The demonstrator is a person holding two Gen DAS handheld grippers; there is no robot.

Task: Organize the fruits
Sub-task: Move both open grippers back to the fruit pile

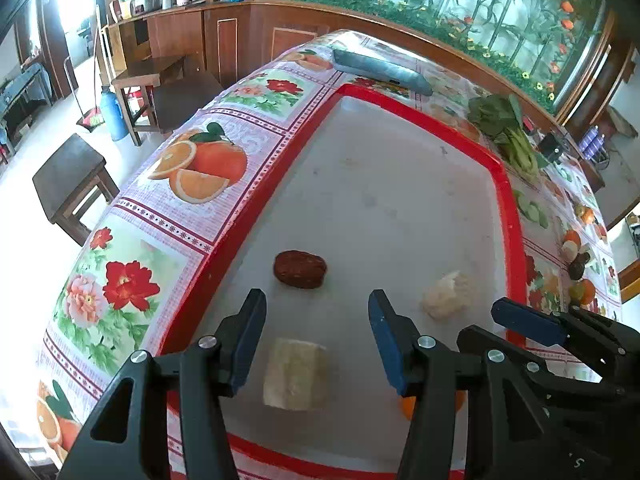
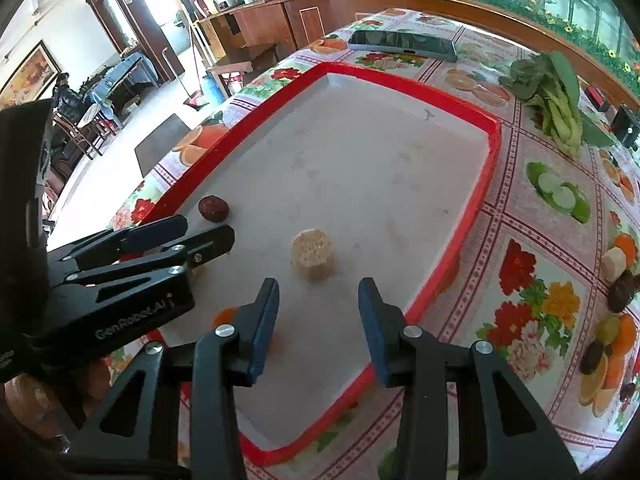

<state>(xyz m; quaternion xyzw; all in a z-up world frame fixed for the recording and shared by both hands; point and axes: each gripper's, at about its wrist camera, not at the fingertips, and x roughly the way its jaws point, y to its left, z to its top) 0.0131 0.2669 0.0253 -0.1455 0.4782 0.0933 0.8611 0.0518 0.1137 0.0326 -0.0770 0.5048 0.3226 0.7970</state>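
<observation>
My left gripper (image 1: 316, 336) spread wide, empty, over pale block (image 1: 296, 374) on red-rimmed tray (image 1: 508, 184). My right gripper (image 2: 318, 320) spread too (empty), just short of pale round piece (image 2: 312, 254). Dark red fruit (image 1: 300, 269) lies beyond.

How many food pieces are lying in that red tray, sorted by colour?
Dark red: 1, the round piece
Pale cream: 2, the block and the crumbly lump
Orange: 1, a piece partly hidden by a hand-held gripper
Total: 4 in the red tray

You see dark red fruit (image 1: 300, 269) centre-left | pale yellowish block (image 1: 296, 374) lower centre | whitish lumpy piece (image 1: 448, 295) right | orange piece (image 1: 408, 406) lower right, mostly hidden
</observation>
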